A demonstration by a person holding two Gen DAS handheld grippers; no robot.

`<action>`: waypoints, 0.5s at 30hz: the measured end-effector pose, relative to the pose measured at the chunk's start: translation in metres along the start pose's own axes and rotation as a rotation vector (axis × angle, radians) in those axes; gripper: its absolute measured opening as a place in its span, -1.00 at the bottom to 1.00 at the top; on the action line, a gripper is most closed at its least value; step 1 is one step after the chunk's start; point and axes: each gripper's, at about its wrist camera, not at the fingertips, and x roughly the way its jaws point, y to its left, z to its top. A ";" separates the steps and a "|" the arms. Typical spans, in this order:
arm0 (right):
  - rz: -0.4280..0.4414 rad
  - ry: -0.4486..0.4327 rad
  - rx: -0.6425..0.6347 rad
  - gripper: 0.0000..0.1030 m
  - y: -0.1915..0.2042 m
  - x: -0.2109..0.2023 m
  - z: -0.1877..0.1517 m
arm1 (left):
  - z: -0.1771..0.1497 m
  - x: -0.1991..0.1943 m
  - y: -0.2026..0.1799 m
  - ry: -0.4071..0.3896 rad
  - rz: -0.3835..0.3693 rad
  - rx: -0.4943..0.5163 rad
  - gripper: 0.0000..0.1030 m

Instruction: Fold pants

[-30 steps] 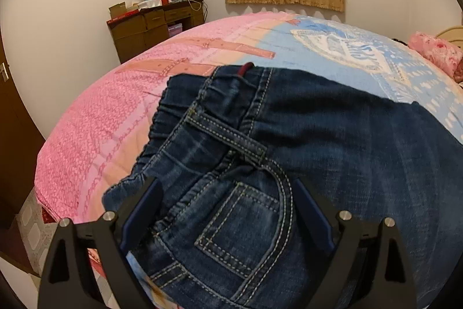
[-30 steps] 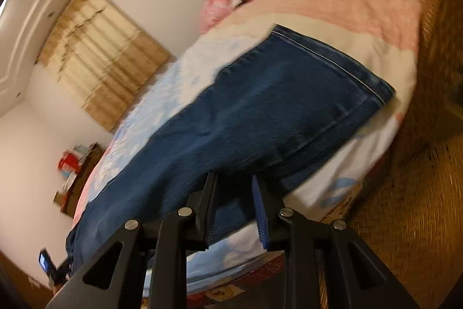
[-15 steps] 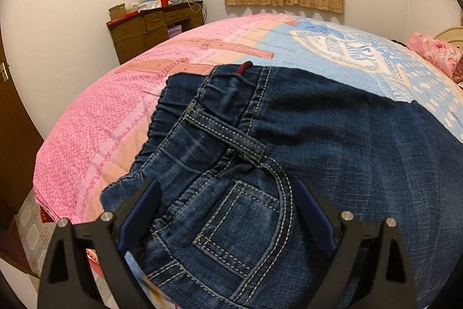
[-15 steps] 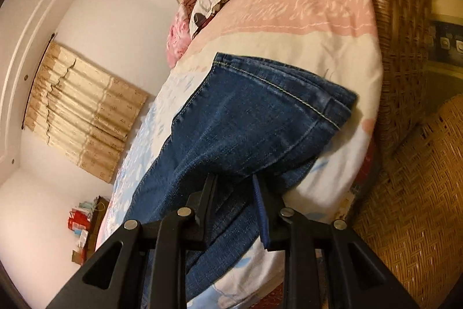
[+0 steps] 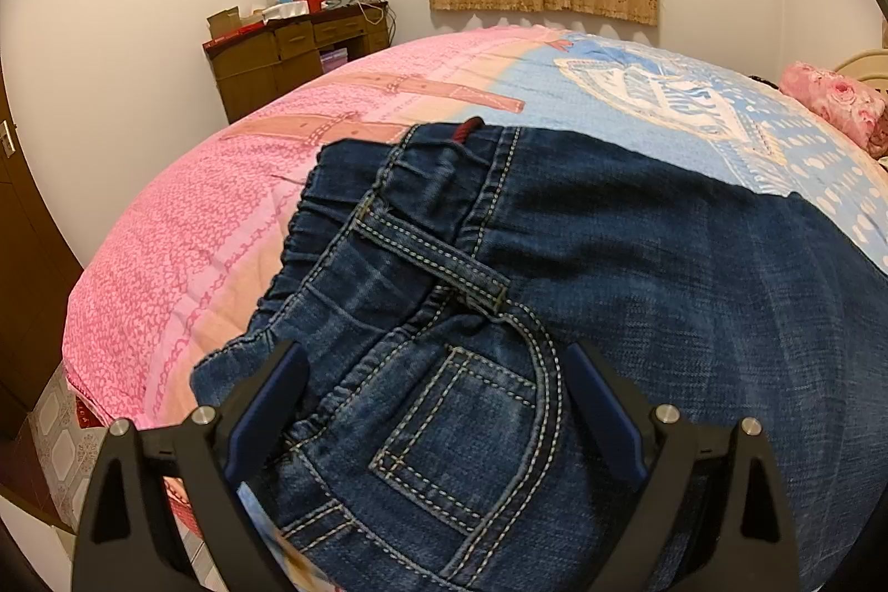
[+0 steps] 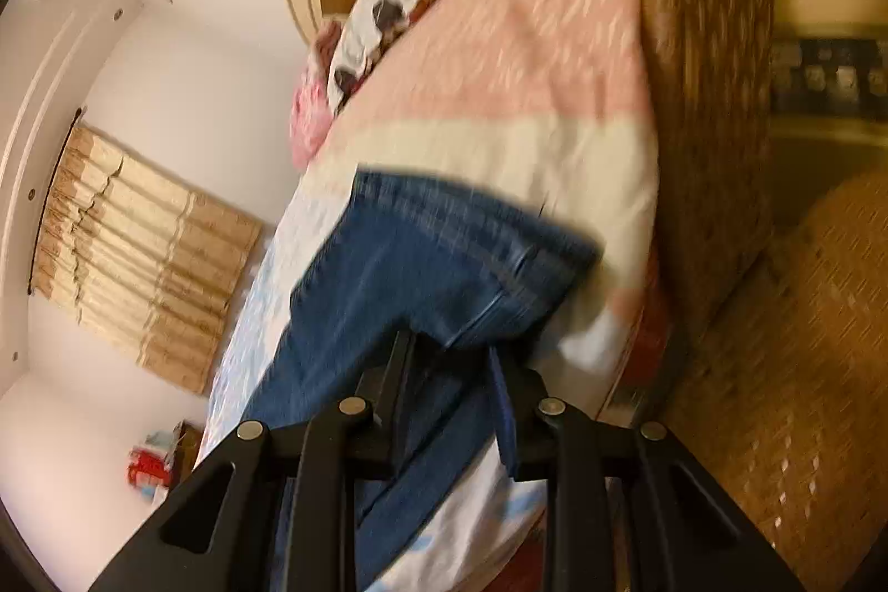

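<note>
The jeans [image 5: 638, 270] are being kept spread on the bed [image 5: 183, 248], waistband toward the pink end. The left gripper [image 5: 433, 403] is being held over the front pocket, jaws wide, nothing pinched. The leg hem [image 6: 472, 270] is being gripped by the right gripper [image 6: 449, 359], jaws narrow on the denim

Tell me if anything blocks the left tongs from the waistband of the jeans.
Nothing visible does. The left tongs stand open directly over the jeans, straddling the pocket; the waistband lies just ahead on the bedspread, with only denim between.
</note>
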 end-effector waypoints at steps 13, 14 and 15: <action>-0.097 0.015 -0.279 -0.93 0.034 -0.010 0.018 | 0.002 0.002 0.000 0.006 -0.001 0.003 0.88; -0.101 -0.001 -0.305 -0.96 0.038 -0.014 0.021 | 0.002 0.002 0.000 0.007 -0.001 0.004 0.88; -0.091 -0.009 -0.311 -0.96 0.040 -0.017 0.028 | 0.004 0.003 0.000 0.007 -0.001 0.005 0.88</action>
